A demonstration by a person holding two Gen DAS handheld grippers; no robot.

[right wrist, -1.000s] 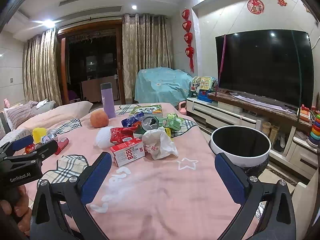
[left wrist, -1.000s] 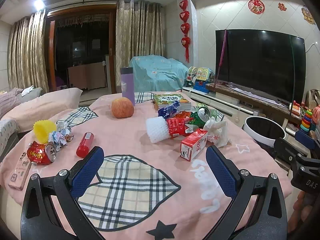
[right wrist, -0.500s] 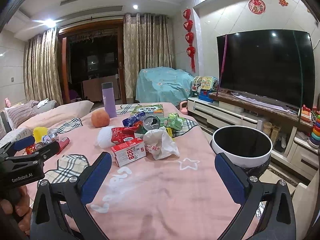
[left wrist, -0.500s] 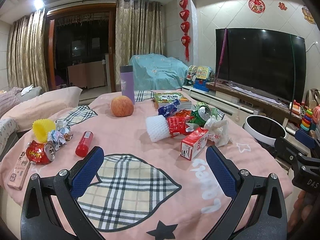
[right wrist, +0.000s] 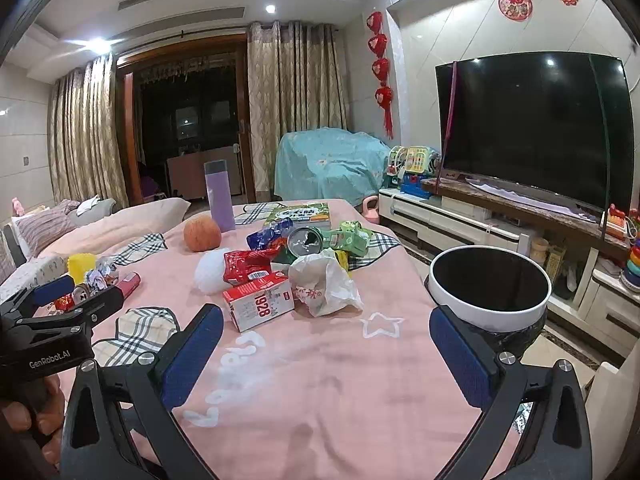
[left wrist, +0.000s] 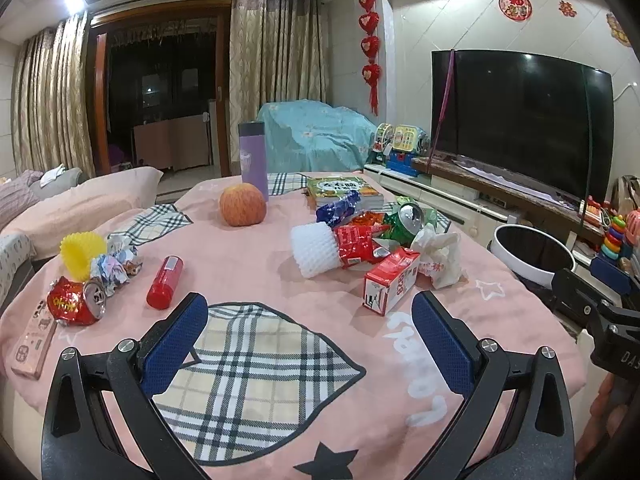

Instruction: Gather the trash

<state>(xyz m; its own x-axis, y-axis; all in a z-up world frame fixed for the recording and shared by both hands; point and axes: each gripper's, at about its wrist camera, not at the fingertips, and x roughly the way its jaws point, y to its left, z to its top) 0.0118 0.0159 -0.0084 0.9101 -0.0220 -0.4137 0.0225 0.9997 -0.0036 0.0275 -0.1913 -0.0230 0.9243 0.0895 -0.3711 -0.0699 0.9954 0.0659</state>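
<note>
Trash lies on a table covered with a pink cloth (left wrist: 248,264). A heap at the centre right holds a red milk carton (left wrist: 390,282) (right wrist: 260,306), a crumpled white bag (left wrist: 438,256) (right wrist: 326,286), a white foam net (left wrist: 314,250), a red wrapper (left wrist: 354,246) and a crushed green can (left wrist: 408,220). At the left lie a crushed red can (left wrist: 76,300), a crumpled wrapper (left wrist: 114,266), a yellow foam net (left wrist: 82,252) and a red tube (left wrist: 165,282). A white-rimmed bin (right wrist: 490,286) (left wrist: 534,254) stands by the table's right edge. My left gripper (left wrist: 310,334) and my right gripper (right wrist: 326,354) hover open and empty over the near cloth.
An apple (left wrist: 243,205), a purple bottle (left wrist: 253,160), a stack of books (left wrist: 344,192) and a pink remote (left wrist: 34,340) also sit on the table. A TV (right wrist: 532,128) on a low cabinet fills the right side. A sofa (left wrist: 80,204) runs along the left.
Both grippers have barely shifted, drifting slightly toward the heap. Nothing has been gripped or let go.
</note>
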